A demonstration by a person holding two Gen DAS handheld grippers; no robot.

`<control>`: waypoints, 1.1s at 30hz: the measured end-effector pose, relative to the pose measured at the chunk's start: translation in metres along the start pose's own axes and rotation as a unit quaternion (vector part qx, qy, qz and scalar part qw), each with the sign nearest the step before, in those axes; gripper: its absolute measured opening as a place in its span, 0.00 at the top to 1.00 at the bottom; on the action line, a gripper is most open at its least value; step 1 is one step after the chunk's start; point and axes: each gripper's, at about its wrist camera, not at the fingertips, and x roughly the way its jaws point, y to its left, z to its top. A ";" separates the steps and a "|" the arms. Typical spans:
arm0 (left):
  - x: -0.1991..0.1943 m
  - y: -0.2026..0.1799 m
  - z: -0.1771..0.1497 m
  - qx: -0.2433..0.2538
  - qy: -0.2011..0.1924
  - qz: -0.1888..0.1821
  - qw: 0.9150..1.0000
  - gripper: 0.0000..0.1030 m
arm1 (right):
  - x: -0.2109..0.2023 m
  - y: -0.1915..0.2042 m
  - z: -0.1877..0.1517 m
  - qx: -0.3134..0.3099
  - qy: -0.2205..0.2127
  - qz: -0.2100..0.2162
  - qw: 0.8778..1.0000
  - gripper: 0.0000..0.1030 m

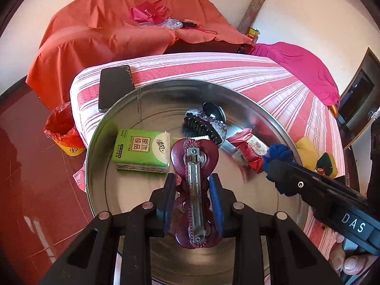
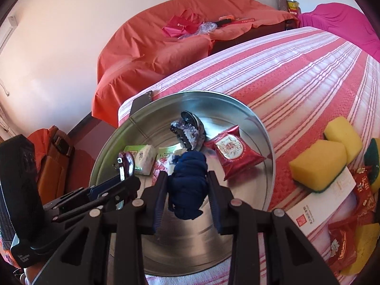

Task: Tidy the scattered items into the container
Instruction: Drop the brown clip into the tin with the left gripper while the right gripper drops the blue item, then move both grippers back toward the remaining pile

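The left tool (image 1: 192,185) gripped a dark red plastic hair barrette with a metal clasp (image 1: 195,194) over the near part of the round shiny metal tin (image 1: 95,128), and the right tool (image 2: 187,185) gripped a bunched navy-blue fabric scrunchie (image 2: 188,182) over the same tin; neither item had been let go. Farther in, the tin already held a green tissue packet (image 1: 142,150), a red foil snack packet (image 2: 234,155), a black claw hair clip with purple glitter (image 1: 205,124) and a metal spoon (image 1: 213,111). To the right, on the striped bed (image 2: 296,71), yellow sponges (image 2: 318,163), a white envelope (image 2: 318,201) and more red packets (image 2: 342,244) lay outside, so I judged the tidying roughly half done. A black phone (image 1: 115,86) lay just beyond the tin's far left rim.
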 end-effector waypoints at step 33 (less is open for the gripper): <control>-0.044 -0.071 -0.025 0.044 -0.094 -0.009 0.995 0.22 | -0.061 -0.041 -0.033 0.058 -0.060 -0.025 0.996 0.59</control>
